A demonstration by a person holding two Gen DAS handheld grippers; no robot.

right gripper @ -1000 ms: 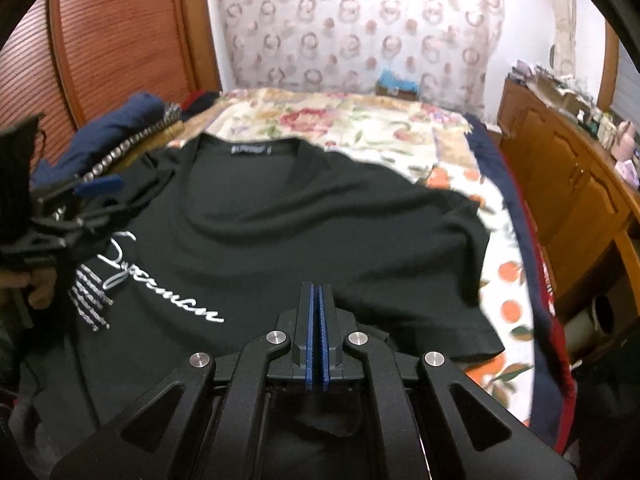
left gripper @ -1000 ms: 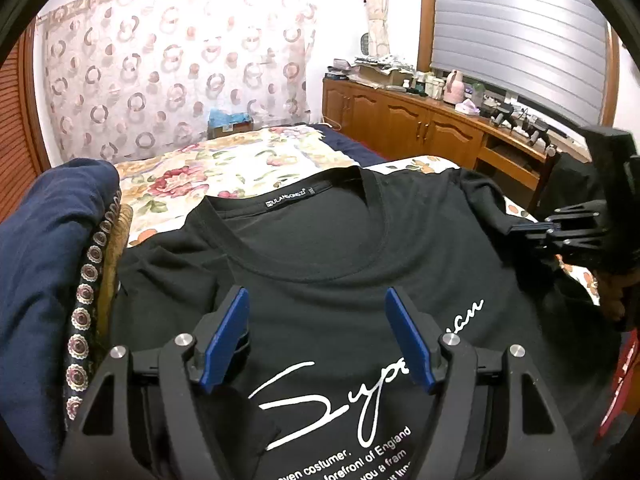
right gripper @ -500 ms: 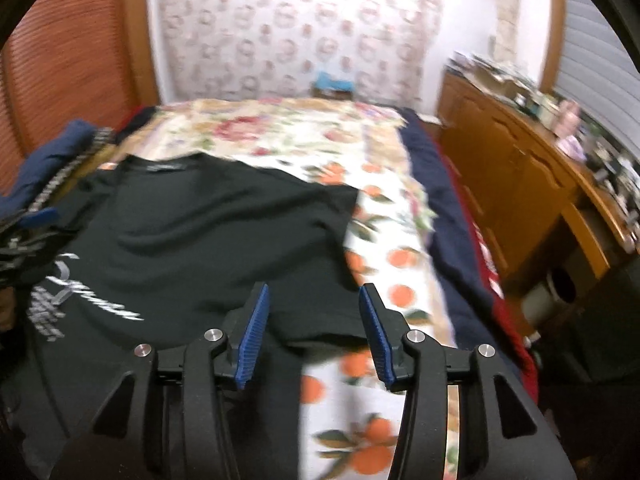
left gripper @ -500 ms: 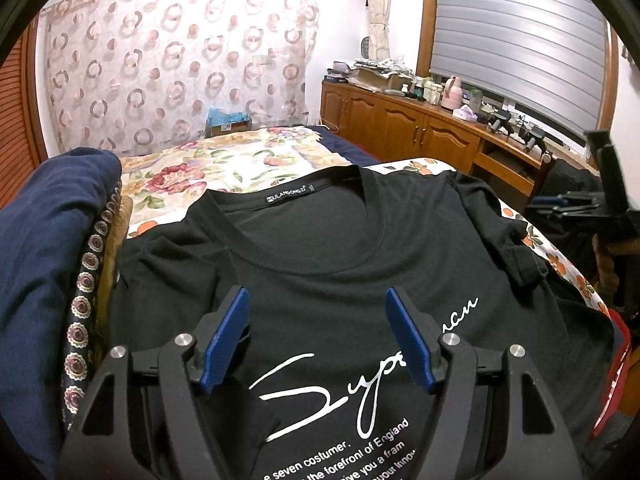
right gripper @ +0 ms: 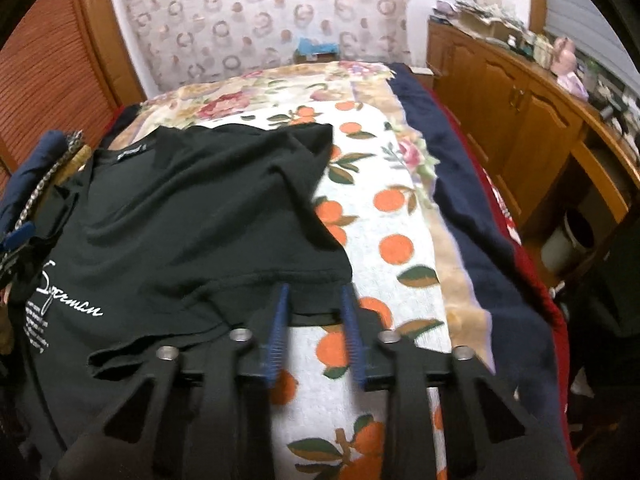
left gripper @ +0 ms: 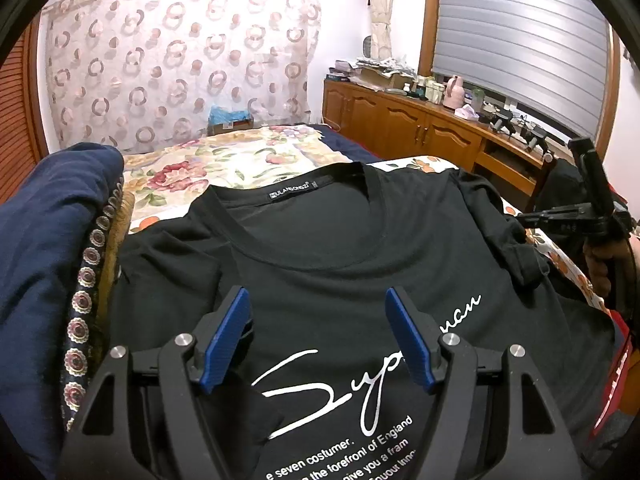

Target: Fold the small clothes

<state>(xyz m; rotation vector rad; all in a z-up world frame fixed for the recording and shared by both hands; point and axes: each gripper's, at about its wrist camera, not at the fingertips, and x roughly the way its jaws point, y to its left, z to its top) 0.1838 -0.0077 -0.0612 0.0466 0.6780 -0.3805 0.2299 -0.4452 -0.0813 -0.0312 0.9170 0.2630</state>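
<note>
A black T-shirt (left gripper: 340,248) with white script print lies front up on the bed, collar away from me; it also shows in the right wrist view (right gripper: 192,216). Its right sleeve (right gripper: 280,160) lies folded in over the body. My left gripper (left gripper: 318,320) is open and empty above the chest print. My right gripper (right gripper: 314,308) is open and empty, its blue pads (right gripper: 280,320) over the shirt's right side edge. The right gripper also shows at the right edge of the left wrist view (left gripper: 576,216).
A navy garment with patterned trim (left gripper: 52,248) is piled at the shirt's left. The bed has an orange-print sheet (right gripper: 380,240) and floral cover (left gripper: 208,168). A wooden cabinet (left gripper: 420,124) with clutter runs along the right; a bin (right gripper: 572,236) stands below it.
My right gripper opened and let go of the sleeve, which now lies folded over the shirt body, then drew back to the shirt's right edge. The left gripper stayed open and nearly still.
</note>
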